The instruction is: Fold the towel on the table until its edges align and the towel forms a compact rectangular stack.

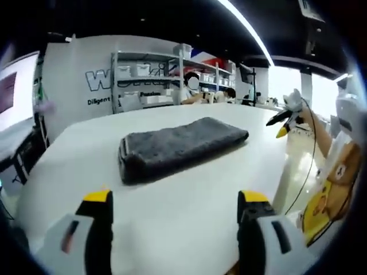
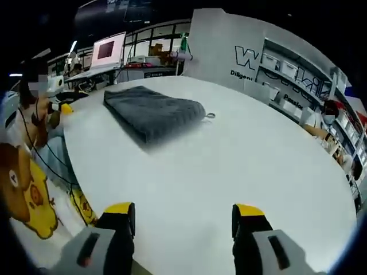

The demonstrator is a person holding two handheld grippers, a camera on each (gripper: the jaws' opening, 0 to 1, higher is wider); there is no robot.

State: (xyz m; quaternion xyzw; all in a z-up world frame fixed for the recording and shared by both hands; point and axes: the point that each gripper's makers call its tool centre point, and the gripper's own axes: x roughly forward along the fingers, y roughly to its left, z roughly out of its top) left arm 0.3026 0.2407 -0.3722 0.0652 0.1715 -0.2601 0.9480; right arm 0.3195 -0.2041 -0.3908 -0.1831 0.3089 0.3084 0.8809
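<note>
A dark grey towel point(image 1: 178, 146) lies folded into a thick rectangular stack in the middle of the white table point(image 1: 172, 212). My left gripper point(image 1: 175, 206) stands open over the table's near edge, well short of the towel, nothing between its yellow-tipped fingers. In the right gripper view the same towel point(image 2: 152, 112) lies far across the table point(image 2: 229, 166), with a small loop tag at its right corner. My right gripper point(image 2: 183, 216) is open too, apart from the towel. The right gripper point(image 1: 287, 117) also shows in the left gripper view at the table's right edge.
A person in a yellow cartoon apron point(image 1: 327, 200) stands at the table's side point(image 2: 23, 183). White shelving with boxes point(image 1: 155, 80) and a lettered wall point(image 2: 269, 63) stand behind. Other people sit by the shelves point(image 1: 192, 91). A screen point(image 2: 109, 48) stands on a desk.
</note>
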